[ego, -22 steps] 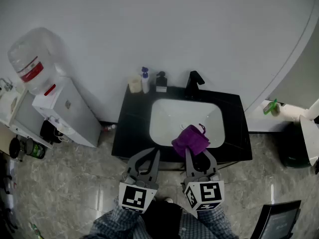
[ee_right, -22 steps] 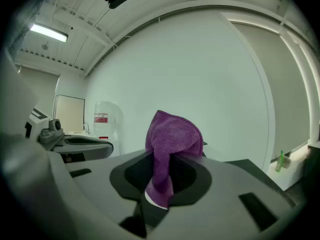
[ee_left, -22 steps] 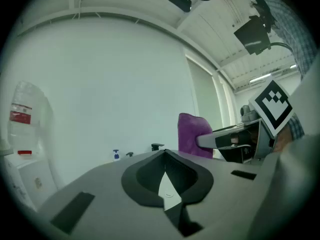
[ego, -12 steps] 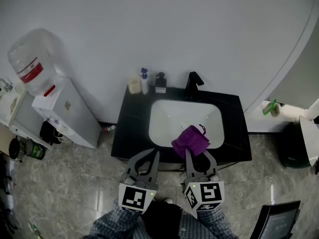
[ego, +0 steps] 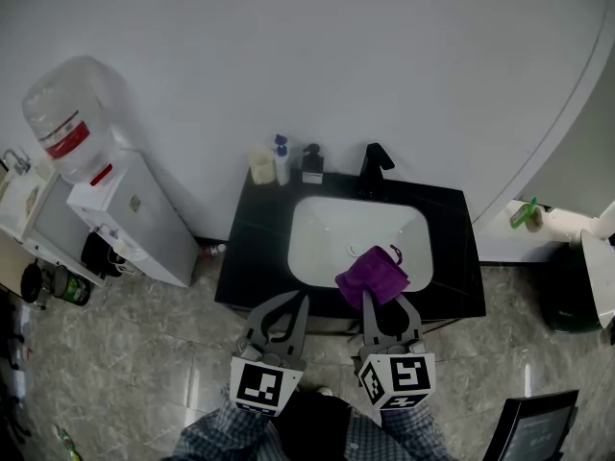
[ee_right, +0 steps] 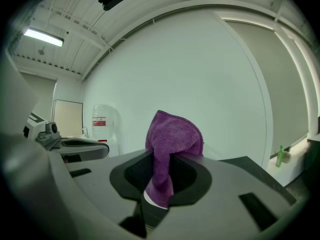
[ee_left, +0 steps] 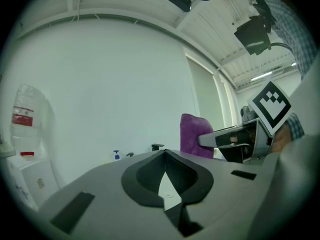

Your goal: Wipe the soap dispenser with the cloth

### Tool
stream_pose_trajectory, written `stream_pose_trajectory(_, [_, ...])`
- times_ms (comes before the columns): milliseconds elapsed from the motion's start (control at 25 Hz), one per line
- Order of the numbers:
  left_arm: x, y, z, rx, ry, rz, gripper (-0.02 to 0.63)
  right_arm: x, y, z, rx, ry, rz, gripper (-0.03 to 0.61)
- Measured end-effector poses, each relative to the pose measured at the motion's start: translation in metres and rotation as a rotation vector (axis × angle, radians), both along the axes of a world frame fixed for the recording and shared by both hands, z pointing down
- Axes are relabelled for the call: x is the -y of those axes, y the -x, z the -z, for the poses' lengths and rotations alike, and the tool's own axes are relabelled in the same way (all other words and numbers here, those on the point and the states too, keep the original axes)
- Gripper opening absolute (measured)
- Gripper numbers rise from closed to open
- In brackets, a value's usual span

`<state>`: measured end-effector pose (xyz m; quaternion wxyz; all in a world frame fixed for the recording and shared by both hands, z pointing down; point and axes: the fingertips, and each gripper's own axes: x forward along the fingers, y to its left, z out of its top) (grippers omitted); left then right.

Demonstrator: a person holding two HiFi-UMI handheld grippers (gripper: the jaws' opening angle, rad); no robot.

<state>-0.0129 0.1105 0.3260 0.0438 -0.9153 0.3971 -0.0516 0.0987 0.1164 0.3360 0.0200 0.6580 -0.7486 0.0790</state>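
The black soap dispenser (ego: pixel 312 161) stands at the back edge of the black counter (ego: pixel 252 248), left of the black faucet (ego: pixel 374 164); in the left gripper view this dispenser (ee_left: pixel 130 155) is tiny and far off. My right gripper (ego: pixel 371 297) is shut on a purple cloth (ego: pixel 372 275), held over the front rim of the white basin (ego: pixel 357 233). The cloth (ee_right: pixel 169 149) stands bunched up out of the right gripper (ee_right: pixel 165 184). My left gripper (ego: pixel 302 299) hovers before the counter's front edge, jaws shut and empty, with its tips (ee_left: pixel 165 153) meeting.
A blue-topped bottle (ego: pixel 281 158) and a beige cup (ego: pixel 259 166) stand left of the dispenser. A white water cooler (ego: pixel 125 219) with an upturned bottle (ego: pixel 65 113) stands left of the vanity. At right are a green bottle (ego: pixel 522 211) and a dark bin (ego: pixel 567 291).
The whole scene has slid slightly down and right in the head view. Both grippers keep their places and grips; the cloth stays in the right one.
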Motion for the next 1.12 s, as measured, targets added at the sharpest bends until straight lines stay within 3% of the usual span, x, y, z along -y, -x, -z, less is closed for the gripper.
stream_pose_trajectory(360, [-0.019, -0.003, -0.001, 0.013, 0.004, 0.077, 0.002, -0.019, -0.017, -0.005, 0.005, 0.015, 0.028, 0.078])
stream_pose_trajectory(680, [-0.029, -0.014, -0.011, 0.025, 0.03, 0.094, 0.002, -0.031, -0.037, -0.013, -0.001, 0.027, 0.017, 0.078])
stream_pose_trajectory(1120, [0.022, -0.019, -0.005, -0.012, -0.021, 0.089, 0.002, 0.013, -0.045, -0.014, -0.012, 0.012, 0.002, 0.078])
